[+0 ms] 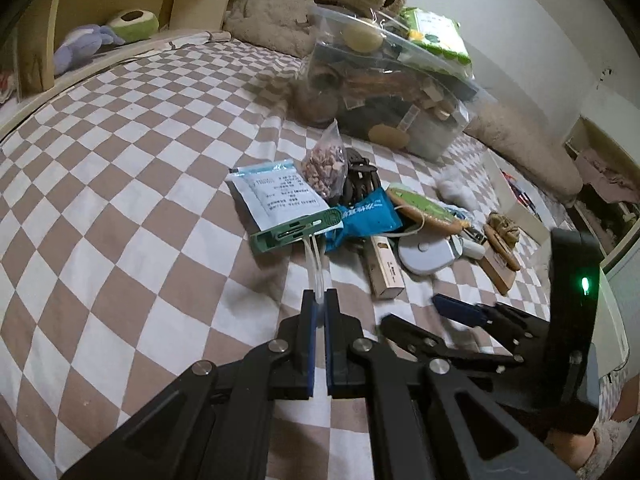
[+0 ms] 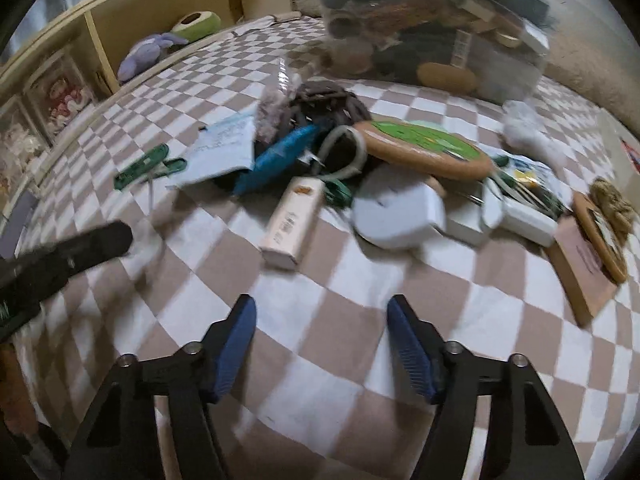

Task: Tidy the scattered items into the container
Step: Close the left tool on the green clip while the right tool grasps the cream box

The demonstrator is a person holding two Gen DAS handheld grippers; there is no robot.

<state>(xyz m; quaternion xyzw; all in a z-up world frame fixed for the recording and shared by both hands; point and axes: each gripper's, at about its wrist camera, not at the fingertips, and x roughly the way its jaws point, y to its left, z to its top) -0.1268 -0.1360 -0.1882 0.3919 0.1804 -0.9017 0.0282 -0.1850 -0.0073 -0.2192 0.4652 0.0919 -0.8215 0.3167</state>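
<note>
My left gripper is shut on the thin clear strap of a green tag; the tag lies at the near left edge of a pile of small items on the checked bedspread. The same green tag shows at the left in the right wrist view, with the left gripper below it. My right gripper stands open over bare bedspread, nothing between its fingers, short of a cream box. The clear container, crammed with items, sits behind the pile.
The pile holds a white paper packet, a bag of pinkish pellets, a blue packet, a white round case, a green-topped cork mat and a wooden block with a figurine. Plush toys lie on the headboard shelf.
</note>
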